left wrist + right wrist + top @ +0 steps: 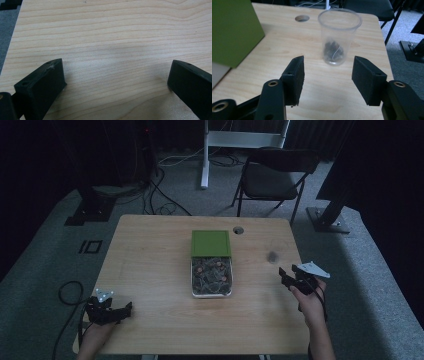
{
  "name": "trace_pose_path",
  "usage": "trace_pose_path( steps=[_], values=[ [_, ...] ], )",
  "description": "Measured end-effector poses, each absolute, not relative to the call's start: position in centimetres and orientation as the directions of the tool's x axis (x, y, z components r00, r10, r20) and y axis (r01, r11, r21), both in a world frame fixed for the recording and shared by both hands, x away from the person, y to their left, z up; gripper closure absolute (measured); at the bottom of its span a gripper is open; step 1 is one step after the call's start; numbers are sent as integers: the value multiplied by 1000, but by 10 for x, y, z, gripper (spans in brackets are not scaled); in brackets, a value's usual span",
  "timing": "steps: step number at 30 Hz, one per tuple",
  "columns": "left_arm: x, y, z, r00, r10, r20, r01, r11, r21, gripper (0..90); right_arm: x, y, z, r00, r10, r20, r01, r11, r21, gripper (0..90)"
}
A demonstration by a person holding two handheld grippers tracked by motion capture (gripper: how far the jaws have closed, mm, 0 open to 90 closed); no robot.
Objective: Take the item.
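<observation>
- Your left gripper (pixel 120 312) sits at the lower left of the high view, over the near left corner of the wooden table (pixel 150 265); its jaws stand wide apart with nothing between them (its own view shows bare wood grain in the gap).
- Your right gripper (pixel 286 276) is at the right of the high view, near the table's right edge, jaws spread and empty.
- In the right gripper view a clear plastic cup (pixel 338 35) stands upright in the upper middle of the frame, beyond the jaw tips and apart from them, with a small dark clump at its bottom.
- A clear container (pixel 211 277) of dark, mixed small pieces lies at the centre of the high view, and a green lid (pixel 210 243) sits just above it in the frame, touching its far end.
- No brand, label or writing can be read on the cup, lid or container.
- A round hole (pixel 238 230) in the tabletop shows just right of the lid.
</observation>
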State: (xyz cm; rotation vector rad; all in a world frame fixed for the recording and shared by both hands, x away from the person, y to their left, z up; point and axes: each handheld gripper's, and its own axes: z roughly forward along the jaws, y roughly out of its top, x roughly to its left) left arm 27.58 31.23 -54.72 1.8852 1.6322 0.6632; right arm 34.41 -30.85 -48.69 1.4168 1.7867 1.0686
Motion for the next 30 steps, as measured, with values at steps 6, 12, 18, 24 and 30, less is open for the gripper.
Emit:
trace_pose_path(
  steps=[6, 12, 18, 24, 30],
  values=[
    [276, 312, -547, 139, 990, 10, 716, -107, 689, 17, 337, -307, -503, -241, 970, 16, 498, 110, 860, 387],
    [276, 312, -547, 138, 990, 10, 716, -107, 690, 16, 329, -308, -515, -238, 971, 9, 518, 119, 847, 322],
    [276, 312, -547, 138, 990, 10, 716, -107, 690, 17, 323, -311, -523, -253, 967, 7, 540, 135, 831, 234],
    [276, 312, -547, 140, 990, 12, 717, -109, 689, 17, 314, -309, -532, -277, 961, -7, 560, 167, 812, 193],
    [276, 312, -547, 140, 990, 12, 717, -109, 689, 16, 304, -308, -540, -307, 952, -11, 587, 198, 785, 171]
  ],
)
